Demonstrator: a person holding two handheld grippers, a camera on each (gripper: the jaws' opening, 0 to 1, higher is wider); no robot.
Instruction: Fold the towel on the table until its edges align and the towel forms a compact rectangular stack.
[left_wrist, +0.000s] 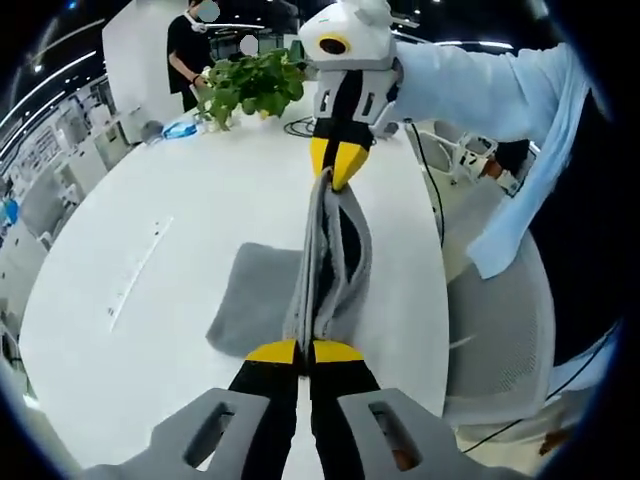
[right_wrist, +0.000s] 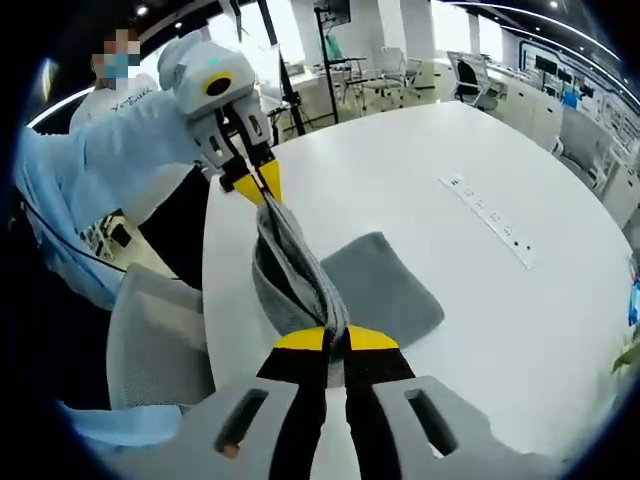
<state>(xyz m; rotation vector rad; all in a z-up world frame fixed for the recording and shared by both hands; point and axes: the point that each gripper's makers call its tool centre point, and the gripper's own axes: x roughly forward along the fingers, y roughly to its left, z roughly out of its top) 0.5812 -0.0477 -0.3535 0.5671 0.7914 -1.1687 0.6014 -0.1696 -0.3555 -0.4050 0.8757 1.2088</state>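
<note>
A grey towel (left_wrist: 262, 295) lies partly on the round white table (left_wrist: 200, 210), with one edge lifted and stretched between both grippers. My left gripper (left_wrist: 303, 351) is shut on the near end of that lifted edge. My right gripper (left_wrist: 337, 162) pinches the far end, above the table. In the right gripper view the same towel (right_wrist: 385, 285) hangs in a fold from my right gripper (right_wrist: 335, 338), which is shut on it, up to the left gripper (right_wrist: 258, 185), shut on the other corner. The lower layer rests flat on the table (right_wrist: 480, 150).
A power strip (left_wrist: 140, 268) lies flat on the table to the left of the towel, also seen as the power strip (right_wrist: 490, 220). A potted plant (left_wrist: 250, 85) stands at the far rim with a person (left_wrist: 190, 50) behind it. A grey chair (right_wrist: 160, 330) stands by the table edge.
</note>
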